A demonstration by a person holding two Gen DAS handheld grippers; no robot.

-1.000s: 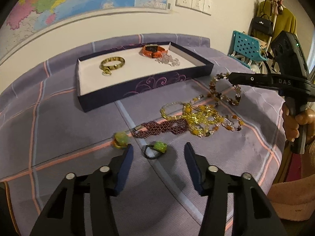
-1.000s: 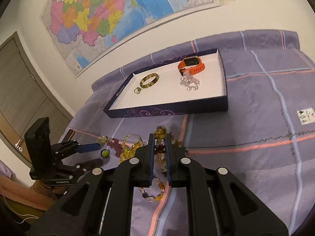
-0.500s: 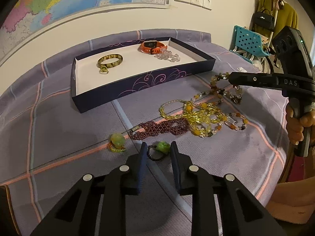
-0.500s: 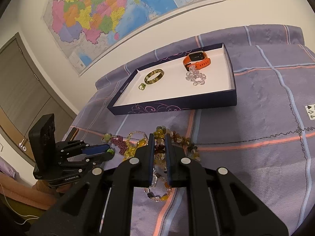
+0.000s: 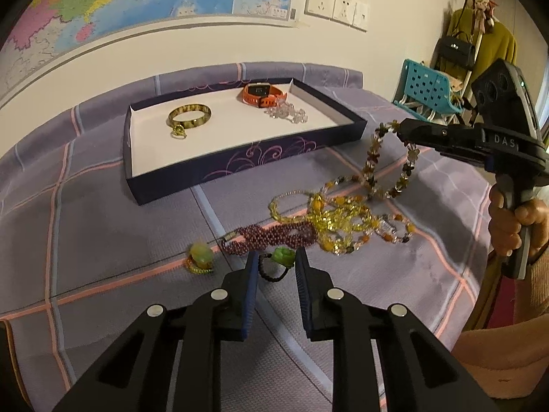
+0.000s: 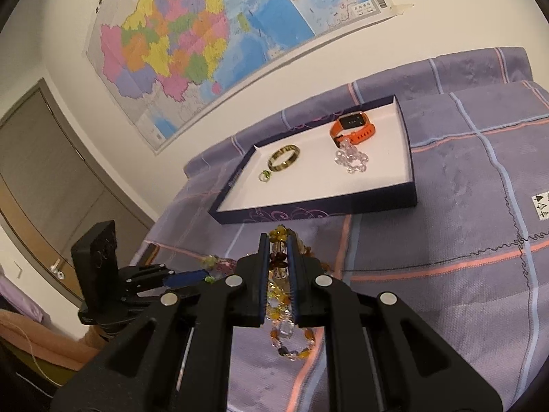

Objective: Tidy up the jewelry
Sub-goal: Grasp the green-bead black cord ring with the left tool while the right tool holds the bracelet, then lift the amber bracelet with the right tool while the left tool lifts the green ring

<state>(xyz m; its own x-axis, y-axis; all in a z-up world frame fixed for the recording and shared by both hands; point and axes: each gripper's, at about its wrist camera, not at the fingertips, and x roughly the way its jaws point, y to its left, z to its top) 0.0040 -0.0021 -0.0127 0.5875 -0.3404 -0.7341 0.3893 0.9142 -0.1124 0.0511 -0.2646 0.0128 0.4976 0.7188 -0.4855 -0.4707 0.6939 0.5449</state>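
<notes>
- Bedspread [image 5: 103, 240]: purple plaid, carries everything. Same as a second ago.
- Tray [image 5: 240, 161]: dark blue wall, white floor, at the far side of the bedspread. Hasn't moved. Inside it: striped bangle [image 5: 189, 115] with a small gold ring [image 5: 179, 132] touching its near edge, orange watch [image 5: 262, 94] at the far right corner, clear bead bracelet [image 5: 286, 114] just beside the watch. All four unchanged.
- Loose pile on the bedspread in front of the tray: yellow bead necklace [image 5: 329, 219], maroon bead strand [image 5: 271, 237] to its left. Both still flat.
- My right gripper [image 6: 278, 245]: clamped on the brown flower-bead bracelet [image 5: 387, 168]. A second ago the bracelet mostly lay on the cloth; now the loop hangs from the tips, lifted toward the tray's near right corner, lower end near the yellow pile. Whether it still touches the cloth I can't tell.
- My left gripper [image 5: 274, 267]: a second ago wide open over the green-stone ring [image 5: 283, 255]; now the fingers [image 5: 252, 274] have narrowed to either side of it. The green stone sits right at the tips, its black cord loop between the pads. Can't tell if the pads actually press on it.
- Yellow-stone ring [image 5: 200, 255]: on the cloth just left of my left fingers, untouched, same spot.
</notes>
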